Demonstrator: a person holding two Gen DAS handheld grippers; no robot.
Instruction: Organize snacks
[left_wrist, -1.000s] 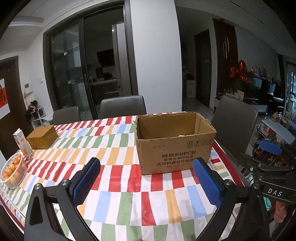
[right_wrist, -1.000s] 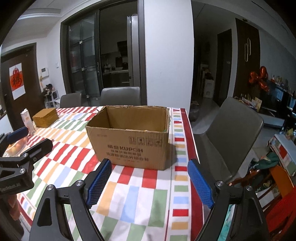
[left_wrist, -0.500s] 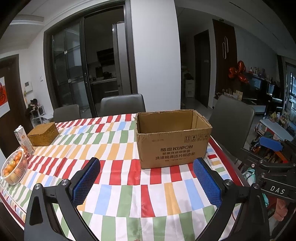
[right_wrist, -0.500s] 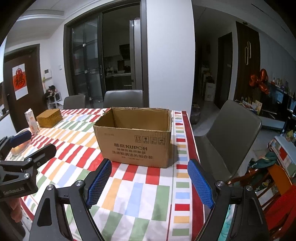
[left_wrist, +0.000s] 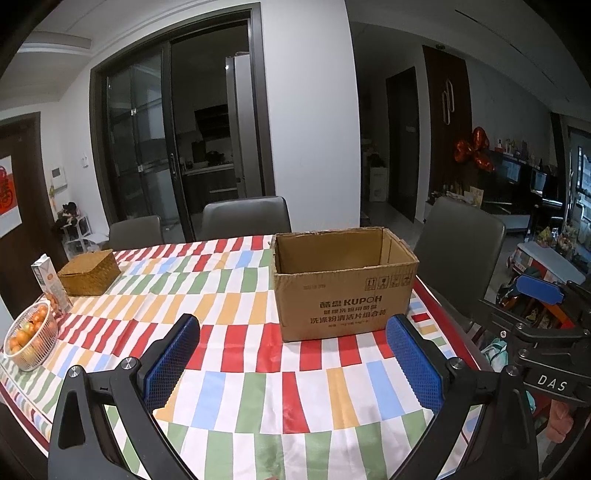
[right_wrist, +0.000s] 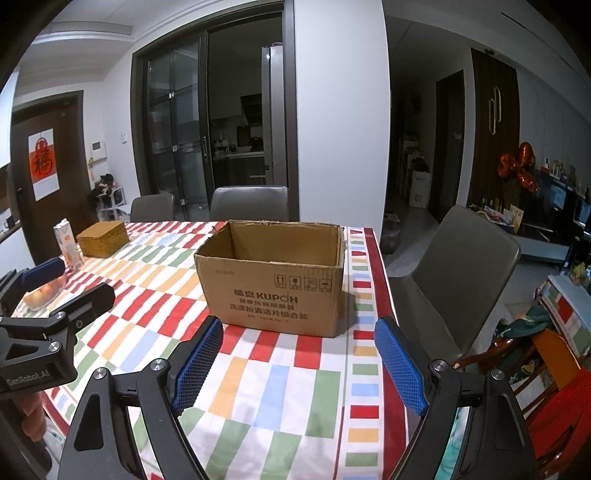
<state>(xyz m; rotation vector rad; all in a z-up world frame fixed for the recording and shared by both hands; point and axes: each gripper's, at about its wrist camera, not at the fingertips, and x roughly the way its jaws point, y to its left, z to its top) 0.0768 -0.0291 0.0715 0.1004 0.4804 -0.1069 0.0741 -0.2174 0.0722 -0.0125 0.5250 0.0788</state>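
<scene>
An open brown cardboard box (left_wrist: 343, 295) marked KUPOH stands on the striped tablecloth (left_wrist: 240, 369), near the table's right edge; it also shows in the right wrist view (right_wrist: 273, 291). I cannot see its floor, and no snacks show. My left gripper (left_wrist: 291, 354) is open and empty, held above the table's near part, short of the box. My right gripper (right_wrist: 297, 358) is open and empty, also short of the box, near its front right side.
A white basket of oranges (left_wrist: 29, 341), a carton (left_wrist: 51, 286) and a wicker box (left_wrist: 90, 271) sit at the table's left. Grey chairs stand at the far side (left_wrist: 245, 218) and at the right (right_wrist: 461, 273). Clutter lies on the floor at the right.
Both grippers have drawn back and risen from the box, which looks smaller and farther now. Both stay open and empty.
</scene>
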